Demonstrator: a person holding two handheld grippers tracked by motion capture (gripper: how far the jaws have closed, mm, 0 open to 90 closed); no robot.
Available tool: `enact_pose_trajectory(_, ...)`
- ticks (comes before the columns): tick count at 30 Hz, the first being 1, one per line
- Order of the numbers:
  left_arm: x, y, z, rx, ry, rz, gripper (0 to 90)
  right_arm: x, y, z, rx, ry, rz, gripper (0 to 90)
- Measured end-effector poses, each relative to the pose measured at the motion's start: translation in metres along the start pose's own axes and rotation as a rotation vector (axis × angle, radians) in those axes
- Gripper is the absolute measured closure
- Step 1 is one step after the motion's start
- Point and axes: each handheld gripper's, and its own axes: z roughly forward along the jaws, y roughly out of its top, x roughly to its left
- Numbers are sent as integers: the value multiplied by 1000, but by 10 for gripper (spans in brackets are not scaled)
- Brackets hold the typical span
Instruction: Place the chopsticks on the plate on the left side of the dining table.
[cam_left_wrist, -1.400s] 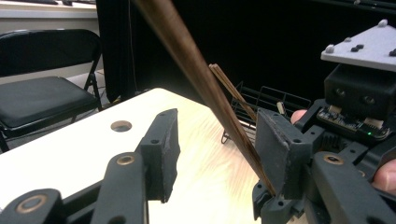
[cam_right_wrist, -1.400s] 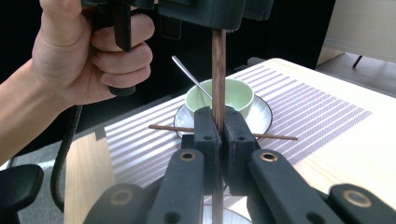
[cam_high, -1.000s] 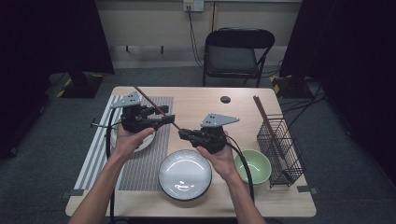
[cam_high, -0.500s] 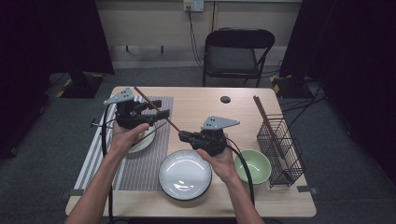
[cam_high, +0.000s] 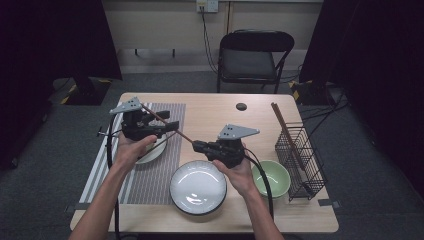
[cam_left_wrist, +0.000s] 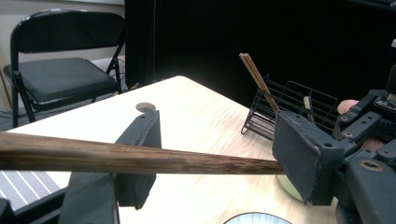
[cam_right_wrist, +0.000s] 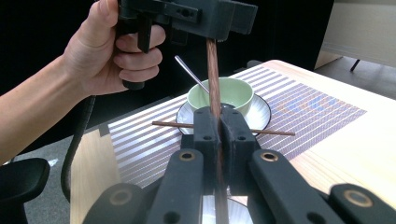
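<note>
A dark wooden chopstick (cam_high: 167, 122) hangs slanted above the table between my two grippers. My right gripper (cam_high: 196, 145) is shut on its near end, and the stick (cam_right_wrist: 213, 74) rises from between the closed jaws (cam_right_wrist: 219, 123). My left gripper (cam_high: 170, 125) is open around the stick's upper part. Its jaws stand wide apart, with the chopstick (cam_left_wrist: 140, 158) crossing the gap (cam_left_wrist: 219, 158) up to the right pad. A second chopstick (cam_right_wrist: 224, 126) lies across a small plate (cam_right_wrist: 261, 112) holding a green bowl (cam_right_wrist: 224, 93) and a spoon (cam_right_wrist: 191, 72).
A large white plate (cam_high: 197, 187) sits at the front centre, with another green bowl (cam_high: 271, 178) to its right. A black wire basket (cam_high: 300, 155) at the right edge holds several chopsticks (cam_high: 285, 130). A striped mat (cam_high: 150, 175) covers the left side. A chair (cam_high: 252, 55) stands behind the table.
My left gripper has drifted slightly left and back along the chopstick. The right gripper and the stick stay nearly where they were.
</note>
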Motion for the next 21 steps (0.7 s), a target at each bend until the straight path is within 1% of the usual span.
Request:
enact_pose_trajectory(2,1,2,0,3,5,10,310,0,0,-1,3,0,0,855)
enact_pose_trajectory(4,2,3,-2,-2,10,10,308,0,-1,-2,3,0,-2,855)
enact_pose_trajectory(8,7,4,-8,-20,23,-7,296,-2,-4,-7,0,-5,4,855)
enact_pose_trajectory(9,9,4,-9,-18,30,-9,296,-2,-5,-8,-1,-6,5,855)
enact_pose_trajectory(10,11,3,-10,-19,40,-6,290,-3,-6,-8,1,-8,6,855)
enact_pose_trajectory(12,12,3,-11,-15,62,15,282,-2,-7,-9,7,-7,-4,855)
enact_pose_trajectory(14,15,2,-11,-17,54,-2,269,-1,-8,-9,6,-7,-7,855)
enact_pose_trajectory(15,16,2,-12,-21,61,-2,269,-1,-9,-9,6,-7,-7,855)
enact_pose_trajectory(18,19,2,-14,-29,63,-13,268,-1,-11,-11,8,-5,0,855)
enact_pose_trajectory(20,21,2,-14,-34,65,-18,269,-1,-11,-13,12,-8,-5,855)
enact_pose_trajectory(21,24,1,-15,-33,71,-22,268,-2,-10,-14,13,-11,-4,854)
